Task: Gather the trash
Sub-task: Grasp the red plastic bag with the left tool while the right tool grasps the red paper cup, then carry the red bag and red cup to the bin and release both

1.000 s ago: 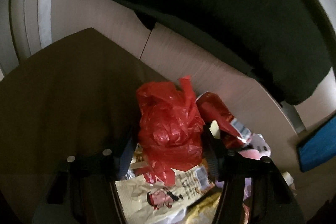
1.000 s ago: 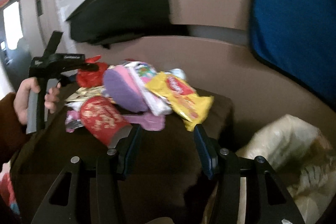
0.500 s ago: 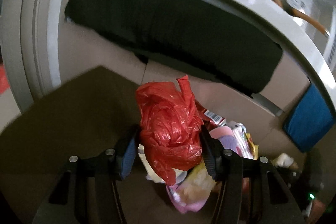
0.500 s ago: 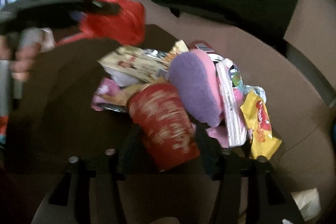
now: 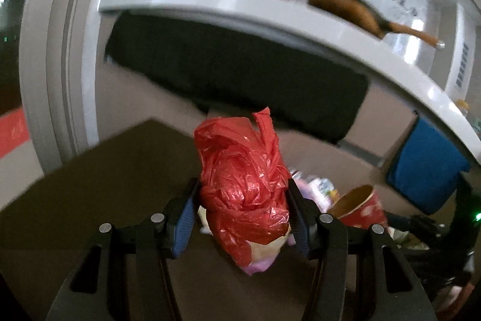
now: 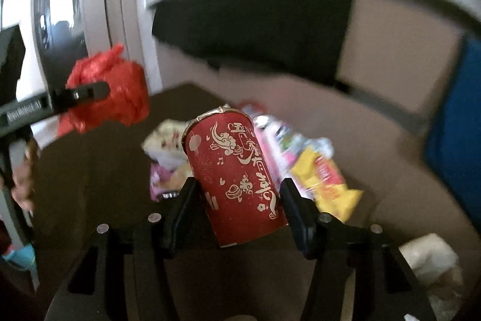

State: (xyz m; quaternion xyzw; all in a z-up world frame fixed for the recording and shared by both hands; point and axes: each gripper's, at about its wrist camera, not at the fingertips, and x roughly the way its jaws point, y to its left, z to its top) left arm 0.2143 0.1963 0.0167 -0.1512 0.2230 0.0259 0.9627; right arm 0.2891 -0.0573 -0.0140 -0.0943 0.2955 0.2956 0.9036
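My left gripper [image 5: 243, 185] is shut on a crumpled red plastic bag [image 5: 240, 164] and holds it above the dark brown table [image 5: 105, 185]. In the right wrist view that bag [image 6: 114, 92] hangs at the upper left in the left gripper [image 6: 78, 94]. Between the closing jaws of my right gripper [image 6: 239, 185] is a red paper cup [image 6: 234, 170] with gold print, tilted and lifted, both pads against its sides. The cup [image 5: 357, 206] also shows at the lower right of the left wrist view. Behind it a pile of wrappers lies on the table, among them a yellow snack packet [image 6: 324, 179].
A beige sofa [image 6: 375, 125] with a black cushion [image 6: 255, 29] and a blue cushion [image 6: 457, 125] stands behind the table. A whitish bag [image 6: 430, 263] sits at the lower right. A brush [image 5: 354, 11] lies on a white ledge above. A person's hand [image 6: 22, 182] holds the left gripper's handle.
The left gripper has risen with the red bag, away from the pile. The right gripper has moved onto the red cup, closed round it and lifted it.
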